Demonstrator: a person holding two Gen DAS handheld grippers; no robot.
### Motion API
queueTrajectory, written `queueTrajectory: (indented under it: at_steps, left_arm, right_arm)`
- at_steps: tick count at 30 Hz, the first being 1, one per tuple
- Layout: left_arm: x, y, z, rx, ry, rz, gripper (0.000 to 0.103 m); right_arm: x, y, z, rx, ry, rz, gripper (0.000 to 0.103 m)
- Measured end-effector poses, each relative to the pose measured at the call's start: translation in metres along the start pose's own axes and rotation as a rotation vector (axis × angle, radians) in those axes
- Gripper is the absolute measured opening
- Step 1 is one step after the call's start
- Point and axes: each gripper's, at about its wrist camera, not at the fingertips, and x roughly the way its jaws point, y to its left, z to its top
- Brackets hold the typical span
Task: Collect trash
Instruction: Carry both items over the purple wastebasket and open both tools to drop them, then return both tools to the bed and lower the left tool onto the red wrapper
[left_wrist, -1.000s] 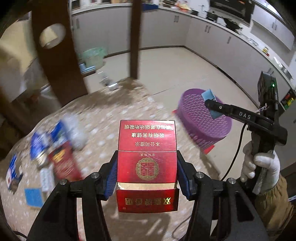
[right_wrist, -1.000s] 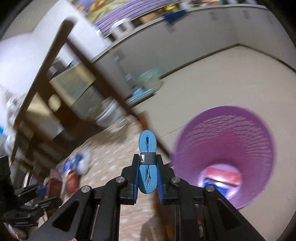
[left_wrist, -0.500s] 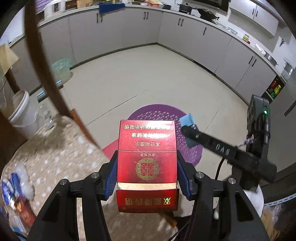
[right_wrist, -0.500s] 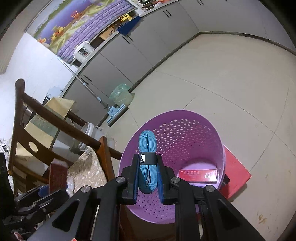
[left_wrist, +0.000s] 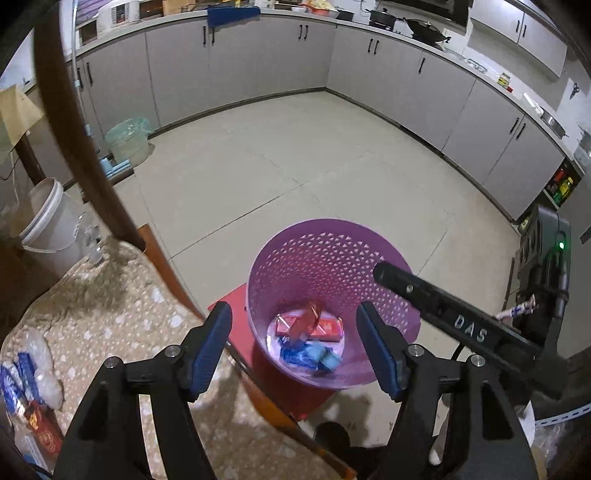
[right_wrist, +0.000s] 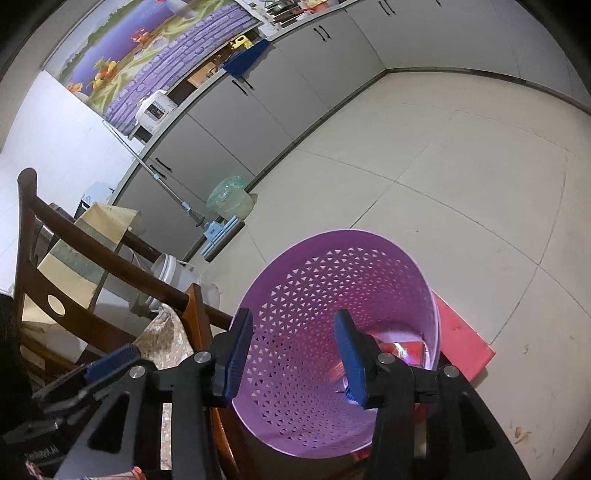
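Observation:
A purple perforated basket (left_wrist: 291, 254) stands on a red stool (left_wrist: 236, 306) beside the table; it also shows in the right wrist view (right_wrist: 332, 280). Red cigarette packs (left_wrist: 325, 326) and blue wrappers (left_wrist: 306, 356) lie at its bottom. My left gripper (left_wrist: 293, 345) is open and empty above the basket. My right gripper (right_wrist: 291, 352) is open and empty over the basket's mouth; its arm (left_wrist: 458, 325) crosses the left wrist view at right. More trash (left_wrist: 26, 384) lies on the table at far left.
A table with a patterned cloth (left_wrist: 122, 317) is at lower left, with a dark wooden chair (right_wrist: 40, 236) behind it. A white bucket (left_wrist: 48, 221) and a green-lined bin (left_wrist: 127, 138) stand on the tiled floor. Grey cabinets (left_wrist: 406, 85) line the walls.
Both grippers have opened over the basket. The red cigarette pack has left my left gripper and the blue wrapper has left my right gripper; both now lie in the basket.

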Motion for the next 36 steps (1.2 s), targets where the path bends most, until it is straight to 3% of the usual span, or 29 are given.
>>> queueTrajectory:
  at_steps: [7, 10, 14, 17, 19, 20, 24, 29, 32, 36]
  left_arm:
    - [-0.027, 0.022, -0.031, -0.054, -0.025, 0.063, 0.080]
    - [-0.041, 0.036, -0.048, -0.093, -0.032, 0.074, 0.080]
    - [-0.067, 0.060, -0.077, -0.154, -0.041, 0.113, 0.080]
    - [-0.092, 0.086, -0.105, -0.214, -0.052, 0.161, 0.080]
    - [-0.108, 0.101, -0.122, -0.249, -0.056, 0.186, 0.080]
    - [-0.119, 0.114, -0.134, -0.275, -0.062, 0.206, 0.080]
    - [-0.160, 0.157, -0.180, -0.360, -0.087, 0.320, 0.080]
    - [-0.190, 0.216, -0.239, -0.502, -0.071, 0.433, 0.080]
    - [-0.198, 0.248, -0.280, -0.627, -0.026, 0.436, 0.080]
    - [-0.190, 0.260, -0.304, -0.716, 0.012, 0.388, 0.080]
  right_arm:
    - [0.001, 0.024, -0.005, -0.089, -0.032, -0.022, 0.051]
    - [-0.003, 0.042, -0.010, -0.156, -0.081, -0.061, 0.060]
    - [-0.018, 0.081, -0.028, -0.309, -0.244, -0.129, 0.079]
    - [-0.022, 0.099, -0.040, -0.368, -0.318, -0.100, 0.083]
    - [-0.015, 0.106, -0.043, -0.369, -0.277, -0.047, 0.083]
    - [-0.006, 0.109, -0.044, -0.358, -0.216, -0.005, 0.083]
    - [0.017, 0.128, -0.057, -0.380, -0.077, 0.043, 0.082]
    - [0.030, 0.162, -0.085, -0.475, -0.010, 0.066, 0.082]
    - [0.041, 0.178, -0.103, -0.520, 0.034, 0.075, 0.082]
    - [0.050, 0.195, -0.125, -0.612, 0.076, 0.074, 0.082]
